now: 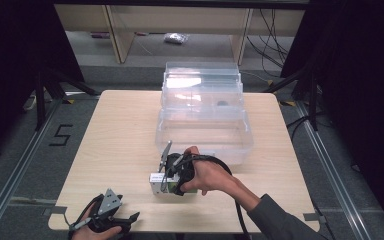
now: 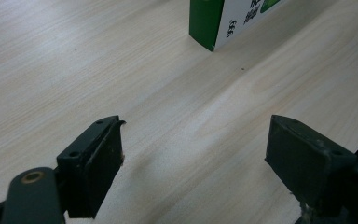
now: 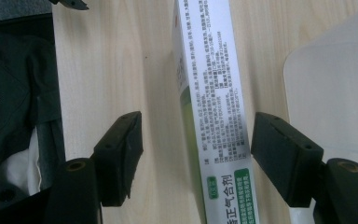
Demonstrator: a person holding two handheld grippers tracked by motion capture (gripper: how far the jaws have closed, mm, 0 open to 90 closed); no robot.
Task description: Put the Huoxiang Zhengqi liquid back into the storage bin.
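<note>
While tongs (image 3: 193, 149) straddle, carton (image 3: 209, 107) between — untouched.

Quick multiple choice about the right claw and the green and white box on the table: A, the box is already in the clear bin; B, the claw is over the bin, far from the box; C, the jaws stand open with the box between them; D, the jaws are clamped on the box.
C: in the right gripper view the right claw straddles the box, with wood showing between each jaw and the box.

Overhead plus gripper close-ups (shared box (image 3: 214, 116))
</note>
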